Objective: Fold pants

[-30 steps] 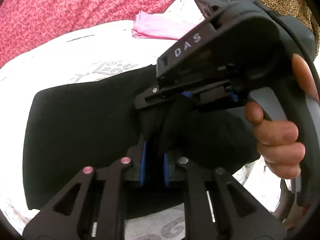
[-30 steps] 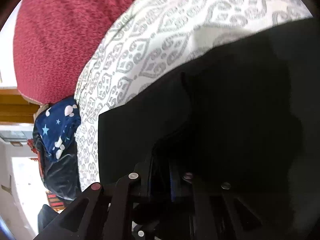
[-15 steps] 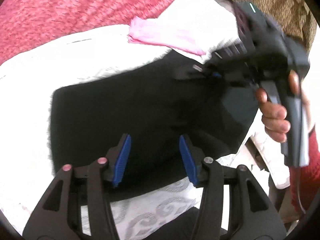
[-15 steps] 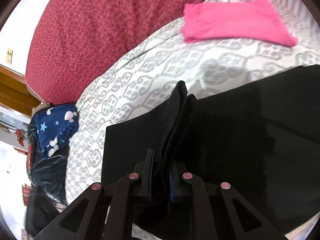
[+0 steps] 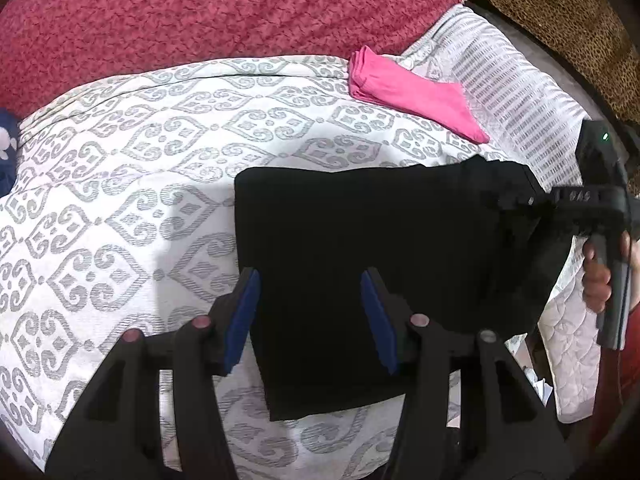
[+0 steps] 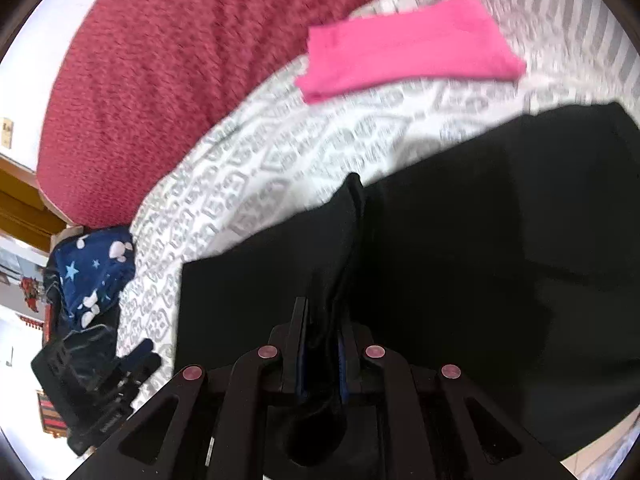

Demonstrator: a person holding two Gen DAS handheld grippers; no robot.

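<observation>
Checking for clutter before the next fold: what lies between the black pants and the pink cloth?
Only bare patterned bedspread separates the black pants from the pink cloth; nothing else lies there. The left wrist view shows it best.

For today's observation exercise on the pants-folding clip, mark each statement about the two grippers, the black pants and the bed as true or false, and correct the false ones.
1. The left gripper is clamped on the black pants. False: its jaws stand wide apart, with nothing between them.
2. The right gripper is shut on a fold of the black pants. True.
3. The folded pink cloth lies on top of the pants. False: it lies apart from them, on the patterned bedspread.
4. A red blanket lies beyond the bedspread. True.
5. The pants are rolled into a ball. False: they lie mostly flat as a dark rectangle.
</observation>
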